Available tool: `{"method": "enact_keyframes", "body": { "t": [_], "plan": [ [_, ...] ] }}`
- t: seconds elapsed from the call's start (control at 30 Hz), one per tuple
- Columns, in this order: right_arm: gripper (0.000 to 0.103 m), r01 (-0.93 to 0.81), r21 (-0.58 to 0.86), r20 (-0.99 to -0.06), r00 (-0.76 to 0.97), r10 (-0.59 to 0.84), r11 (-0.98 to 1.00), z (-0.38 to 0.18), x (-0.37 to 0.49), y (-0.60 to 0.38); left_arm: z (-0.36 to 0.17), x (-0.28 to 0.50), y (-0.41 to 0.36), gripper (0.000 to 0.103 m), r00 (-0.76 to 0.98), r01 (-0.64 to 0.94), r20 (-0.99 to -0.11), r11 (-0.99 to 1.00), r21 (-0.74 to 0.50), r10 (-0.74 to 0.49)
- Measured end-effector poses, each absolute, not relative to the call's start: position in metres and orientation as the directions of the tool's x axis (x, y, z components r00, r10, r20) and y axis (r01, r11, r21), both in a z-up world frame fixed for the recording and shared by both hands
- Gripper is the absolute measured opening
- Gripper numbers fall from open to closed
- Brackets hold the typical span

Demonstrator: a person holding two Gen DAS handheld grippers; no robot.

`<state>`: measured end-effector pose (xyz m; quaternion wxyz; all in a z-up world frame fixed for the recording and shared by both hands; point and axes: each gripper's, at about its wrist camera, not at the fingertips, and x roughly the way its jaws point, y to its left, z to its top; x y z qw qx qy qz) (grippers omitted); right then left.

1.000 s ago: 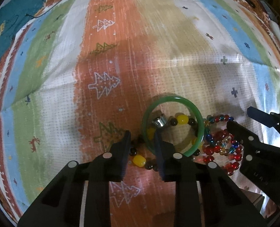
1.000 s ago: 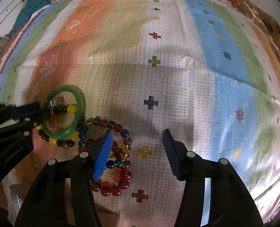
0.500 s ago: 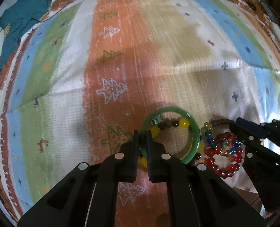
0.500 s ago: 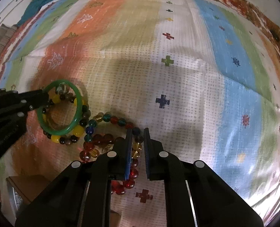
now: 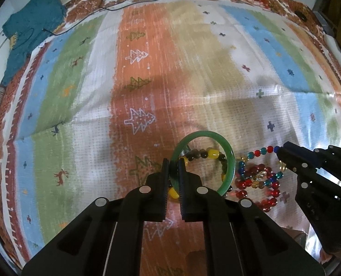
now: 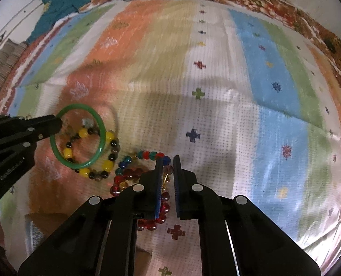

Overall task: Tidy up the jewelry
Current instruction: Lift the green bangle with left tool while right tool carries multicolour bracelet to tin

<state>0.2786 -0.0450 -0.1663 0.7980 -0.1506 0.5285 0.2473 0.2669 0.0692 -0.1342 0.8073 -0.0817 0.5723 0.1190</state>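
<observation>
Left gripper (image 5: 174, 164) pinches a smooth green bangle (image 5: 229, 158), apparently tilted; right gripper (image 6: 168, 161) clamps a glossy multicoloured bead strand (image 6: 147, 154) over striped woven cloth (image 5: 147, 80).

Each fisheye camera sits just behind its own hand-held gripper and looks forward and down along the fingers, close above the striped blanket (image 5: 193, 69). The left view faces the orange stripe; the right view faces the white and blue stripes. Both share the green bangle (image 5: 228, 151) and the beaded bracelets (image 6: 133, 174) between them.

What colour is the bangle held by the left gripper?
Green bangle, clearest in the left wrist view.
</observation>
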Motion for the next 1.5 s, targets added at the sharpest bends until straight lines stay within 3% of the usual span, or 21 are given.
{"method": "enact_keyframes", "body": {
  "t": [0.87, 1.5],
  "plan": [
    [0.010, -0.574, 0.041, -0.786, 0.487, 0.381, 0.818, -0.085, 0.218, -0.059, -0.063, 0.205, 0.053, 0.007, 0.467, -0.283, -0.880, 0.958, -0.052, 0.090],
    [0.010, -0.601, 0.033, -0.735, 0.527, 0.427, 0.799, -0.063, 0.172, -0.073, -0.038, 0.166, 0.028, 0.007, 0.532, -0.241, -0.842, 0.969, -0.053, 0.086]
  ]
}}
